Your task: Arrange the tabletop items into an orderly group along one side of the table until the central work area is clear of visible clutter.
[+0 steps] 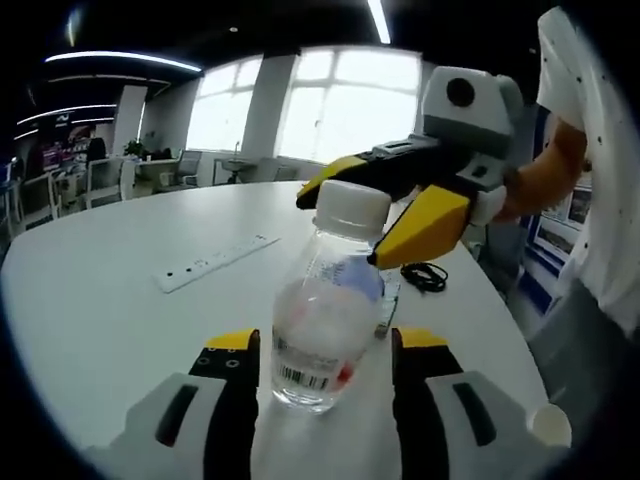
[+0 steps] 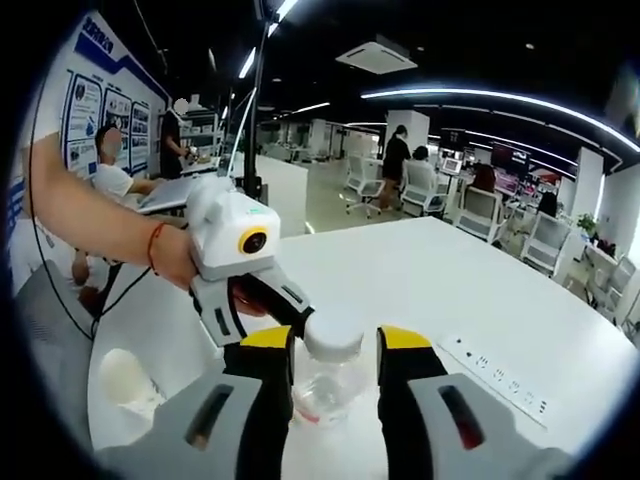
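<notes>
Clear bottle (image 1: 325,305), white cap, barcode | left gripper (image 1: 325,365), right gripper (image 2: 335,365): jaws apart

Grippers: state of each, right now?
Left gripper: open, jaws either side of the bottle, base level.
Right gripper: open, jaws flanking the bottle's white cap; grip not confirmed.

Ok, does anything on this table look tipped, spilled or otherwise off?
Nothing stands out. The clear bottle stands upright with its white cap on, no spill shows on the table, and the power strip lies flat.
</notes>
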